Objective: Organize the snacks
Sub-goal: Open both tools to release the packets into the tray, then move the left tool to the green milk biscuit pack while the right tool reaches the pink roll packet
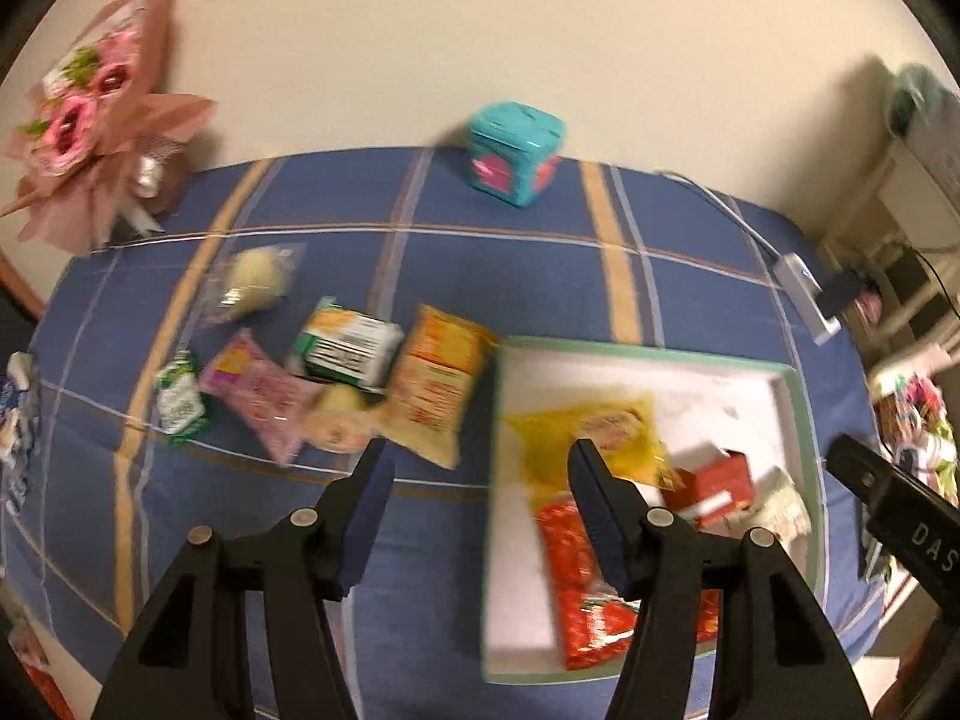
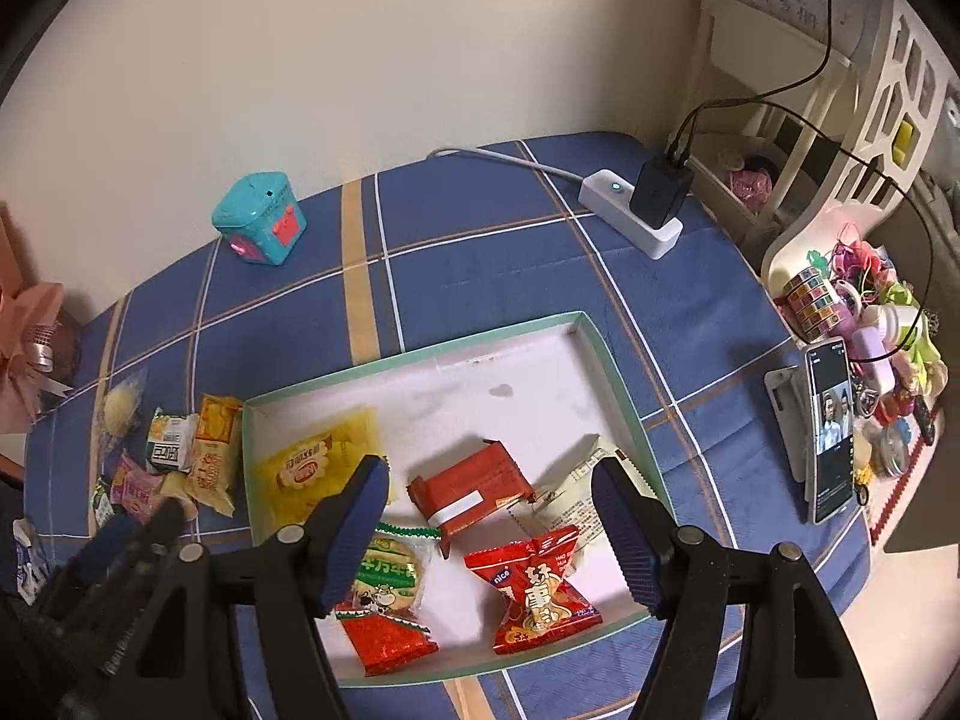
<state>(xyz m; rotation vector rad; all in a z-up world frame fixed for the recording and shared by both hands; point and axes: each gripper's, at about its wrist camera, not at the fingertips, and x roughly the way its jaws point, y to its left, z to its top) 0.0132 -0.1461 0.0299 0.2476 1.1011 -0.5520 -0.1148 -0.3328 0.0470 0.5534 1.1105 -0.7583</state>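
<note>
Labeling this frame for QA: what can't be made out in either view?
- Left wrist view: motion blur makes print on the loose snack pile unreadable.
- Left wrist view: left claw finger hides part of the red packet in the tray.
- Right wrist view: right claw finger covers part of the green biscuit pack.
- Right wrist view: phone screen too small.

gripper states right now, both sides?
Left gripper: open, nothing between the fingers, above the blue plaid cloth.
Right gripper: open, holding nothing, above the green-rimmed white tray.
</note>
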